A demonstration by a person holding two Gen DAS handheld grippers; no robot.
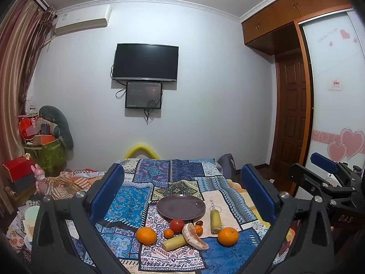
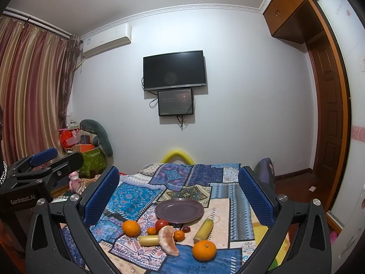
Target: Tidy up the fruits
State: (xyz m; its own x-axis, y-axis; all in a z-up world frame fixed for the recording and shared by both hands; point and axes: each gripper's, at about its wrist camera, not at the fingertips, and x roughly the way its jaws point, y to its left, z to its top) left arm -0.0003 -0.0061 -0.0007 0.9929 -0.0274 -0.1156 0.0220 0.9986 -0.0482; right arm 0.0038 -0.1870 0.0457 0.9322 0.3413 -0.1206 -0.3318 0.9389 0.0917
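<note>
On the patchwork-covered tabletop (image 1: 127,205), fruit lies ahead of and below both wide-open, empty tools, the left hand-held gripper (image 1: 182,194) and right hand-held gripper (image 2: 179,194), neither clearly nearer: two oranges, two small tangerines, one tomato, one pomelo segment (image 2: 168,241) lying near-to-far, two cane pieces, beside one empty plate (image 1: 181,206).

right tongs (image 2: 179,196) gaping, empty | purple plate (image 2: 179,210) bare | fruits near its front rim on patchwork cloth (image 2: 136,196)

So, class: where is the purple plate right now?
In both wrist views the purple plate sits mid-cloth on the patchwork cloth, just behind the tomato and the scattered fruit, nothing on it.
</note>
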